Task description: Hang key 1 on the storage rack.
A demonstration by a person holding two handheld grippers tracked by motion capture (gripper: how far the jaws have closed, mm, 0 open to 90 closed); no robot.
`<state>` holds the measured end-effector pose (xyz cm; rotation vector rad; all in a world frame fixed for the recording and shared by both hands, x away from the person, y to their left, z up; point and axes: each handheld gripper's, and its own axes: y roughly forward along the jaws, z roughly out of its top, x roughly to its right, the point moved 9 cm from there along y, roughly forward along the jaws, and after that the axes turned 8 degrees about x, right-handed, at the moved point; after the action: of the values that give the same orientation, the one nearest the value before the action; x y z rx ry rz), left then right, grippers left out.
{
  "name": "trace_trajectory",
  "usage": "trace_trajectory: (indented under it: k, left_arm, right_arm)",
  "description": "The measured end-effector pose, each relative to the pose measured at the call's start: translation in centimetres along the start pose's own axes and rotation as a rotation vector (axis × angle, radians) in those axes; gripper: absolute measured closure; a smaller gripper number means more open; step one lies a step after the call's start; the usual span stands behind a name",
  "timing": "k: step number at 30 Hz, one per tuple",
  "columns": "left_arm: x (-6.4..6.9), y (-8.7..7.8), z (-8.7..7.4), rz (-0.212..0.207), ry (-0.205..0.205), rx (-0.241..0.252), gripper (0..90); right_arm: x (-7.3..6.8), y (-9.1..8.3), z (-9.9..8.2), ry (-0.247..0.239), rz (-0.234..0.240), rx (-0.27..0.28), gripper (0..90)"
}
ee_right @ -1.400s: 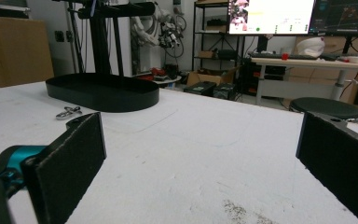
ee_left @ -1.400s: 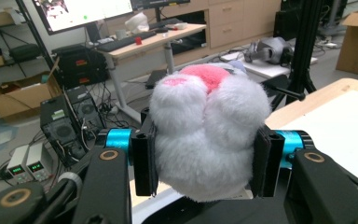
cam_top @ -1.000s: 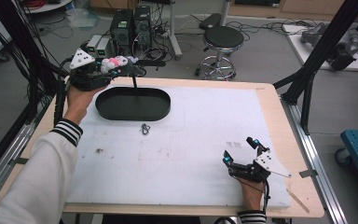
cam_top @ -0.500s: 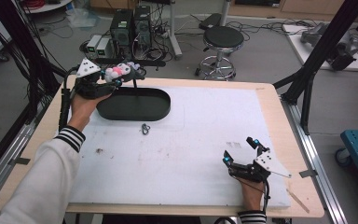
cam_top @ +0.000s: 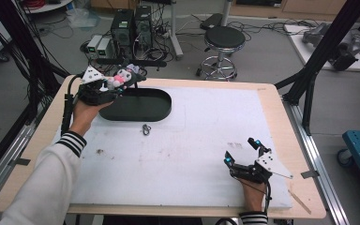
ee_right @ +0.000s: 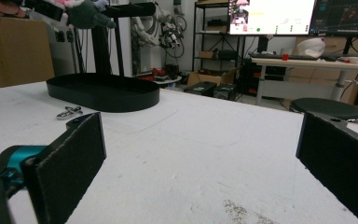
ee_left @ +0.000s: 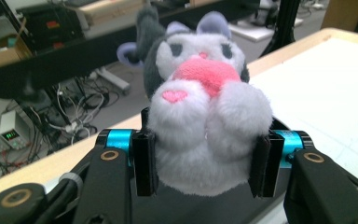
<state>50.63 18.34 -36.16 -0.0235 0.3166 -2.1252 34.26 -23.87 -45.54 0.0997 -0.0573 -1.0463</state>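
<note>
Left tongs (ee_left: 205,161) clamped on plush toy (ee_left: 205,116) at lower body, over black tray (cam_top: 138,104). Soft, light, squashy; mid-body grip looks secure. Right tongs (cam_top: 243,152) wide, empty, resting on surface (cam_top: 206,136).

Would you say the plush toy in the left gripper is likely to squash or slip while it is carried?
The plush toy bulges around the left gripper, so it is probably soft and squashy. Its fuzzy surface likely resists slipping. It looks light, so a drop should do little harm.

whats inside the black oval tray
The black oval tray looks bare inside, with only its dark floor showing. Its left end is covered by the left hand-held gripper holding the plush toy, so that part stays unseen.
</note>
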Motion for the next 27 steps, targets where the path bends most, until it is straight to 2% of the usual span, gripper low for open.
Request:
trace_trajectory:
  k: [4, 5, 9, 12, 14, 16, 18, 19, 21, 22, 25, 27]
  left_arm:
    - [-0.1, 0.3, -0.7, -0.005, -0.011, -0.024, 53.7]
    - [-0.2, 0.5, -1.4, -0.003, -0.017, -0.057, 53.6]
    - [-0.5, 0.8, -1.7, 0.002, -0.029, -0.061, 53.1]
    - [-0.5, 0.9, -1.9, 0.003, -0.024, -0.069, 52.1]
    - [-0.7, 1.0, -2.1, 0.008, -0.038, -0.079, 50.3]
    - [-0.6, 1.1, -2.4, -0.013, -0.052, -0.092, 48.2]
    - [-0.5, 1.3, -2.8, -0.029, -0.068, -0.107, 41.1]
    - [-0.5, 1.4, -2.9, -0.039, -0.075, -0.106, 34.7]
    - [-0.6, 1.5, -2.9, -0.070, -0.092, -0.081, 24.0]
    - [-0.8, 1.5, -2.8, -0.073, -0.090, -0.070, 20.3]
    - [-0.9, 1.3, -2.5, -0.089, -0.122, -0.040, 5.9]
    - [-0.8, 0.9, -2.2, -0.110, -0.124, -0.022, 1.7]
  right_arm:
    - [0.0, 0.0, 0.0, -0.005, 0.002, 0.003, 0.6]
    - [0.0, 0.0, 0.0, -0.005, 0.002, 0.003, 0.6]
    - [0.0, 0.0, 0.0, -0.001, 0.001, 0.001, 0.6]
    - [0.0, 0.0, 0.0, 0.003, 0.001, 0.000, 0.6]
    - [0.0, 0.0, 0.0, 0.002, 0.001, 0.000, 0.6]
    - [0.0, 0.0, 0.0, 0.002, 0.001, 0.000, 0.6]
    - [0.0, 0.0, 0.0, 0.002, 0.002, 0.001, 0.6]
    - [0.0, 0.0, 0.0, 0.002, 0.001, 0.000, 0.6]
    - [0.0, 0.0, 0.0, 0.004, 0.003, 0.001, 0.6]
    - [0.0, 0.0, 0.0, 0.004, 0.002, 0.000, 0.6]
    - [0.0, 0.0, 0.0, 0.001, 0.003, 0.001, 0.6]
    - [0.0, 0.0, 0.0, 0.002, 0.003, 0.001, 0.6]
